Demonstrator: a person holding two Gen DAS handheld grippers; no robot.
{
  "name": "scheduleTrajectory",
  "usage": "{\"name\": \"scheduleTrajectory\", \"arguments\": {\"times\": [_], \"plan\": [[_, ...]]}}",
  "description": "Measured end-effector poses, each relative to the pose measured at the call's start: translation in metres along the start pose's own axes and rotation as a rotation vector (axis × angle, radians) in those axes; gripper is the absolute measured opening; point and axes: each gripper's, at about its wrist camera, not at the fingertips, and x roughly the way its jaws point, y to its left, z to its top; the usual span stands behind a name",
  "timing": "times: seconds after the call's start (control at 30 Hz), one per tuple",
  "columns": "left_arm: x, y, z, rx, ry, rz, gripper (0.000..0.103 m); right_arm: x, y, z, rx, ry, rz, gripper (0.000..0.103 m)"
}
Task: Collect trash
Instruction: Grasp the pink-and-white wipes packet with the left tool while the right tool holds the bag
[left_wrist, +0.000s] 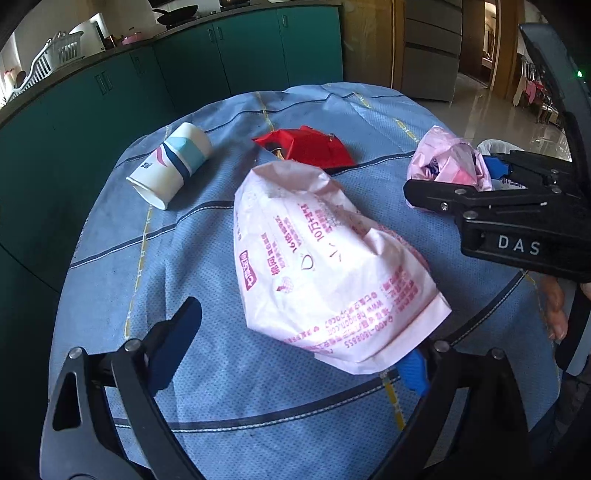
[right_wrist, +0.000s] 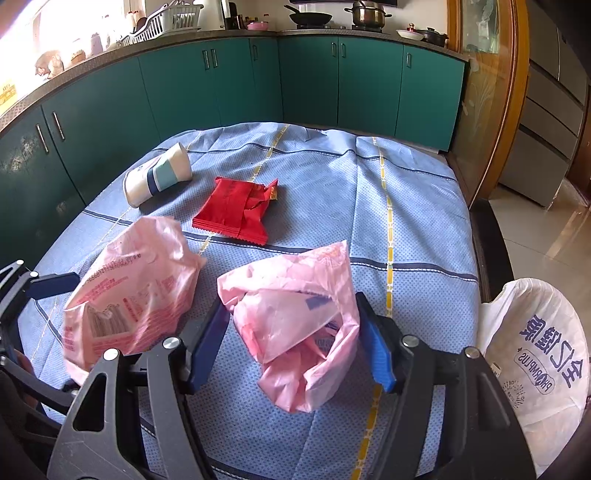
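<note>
Lying flat, pink wrapper (left_wrist: 325, 258) lengthwise away

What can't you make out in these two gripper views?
- White bag: right wrist view, cut off by the frame edge; its opening is unseen.
- Crumpled pink bag: left wrist view, partly behind the right gripper.
- Paper cup: inside hidden, mouth faces away.

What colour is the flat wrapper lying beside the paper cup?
Red; the wrapper shows best in the right wrist view.
</note>
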Motion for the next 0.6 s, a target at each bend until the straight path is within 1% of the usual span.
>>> {"name": "scheduleTrajectory", "arguments": {"times": [0.03,0.07,0.1,0.27,0.47,0.53,0.6], "plan": [[0.002,-0.002,0.0,0.007,0.003,0.002,0.08,0.0,0.0,0.0,-0.001,0.0,0.0,0.067],[0.004,-0.003,-0.001,0.012,0.011,-0.001,0.072,0.0,0.0,0.0,-0.002,-0.001,-0.001,0.067],[0.004,-0.002,-0.001,0.008,0.005,-0.011,0.07,0.0,0.0,-0.001,-0.003,-0.001,-0.001,0.067],[0.003,0.004,-0.002,-0.012,0.003,-0.005,0.038,0.001,0.001,-0.001,-0.009,0.0,-0.009,0.067],[-0.004,0.013,-0.001,-0.035,-0.029,0.007,0.031,0.0,0.004,-0.001,-0.014,-0.006,0.002,0.067],[-0.008,0.016,-0.001,-0.038,-0.043,0.02,0.031,-0.001,0.008,-0.001,-0.033,-0.01,-0.003,0.065],[-0.011,0.017,-0.001,-0.041,-0.053,0.026,0.031,-0.003,0.01,-0.002,-0.041,-0.018,0.011,0.064]]}}
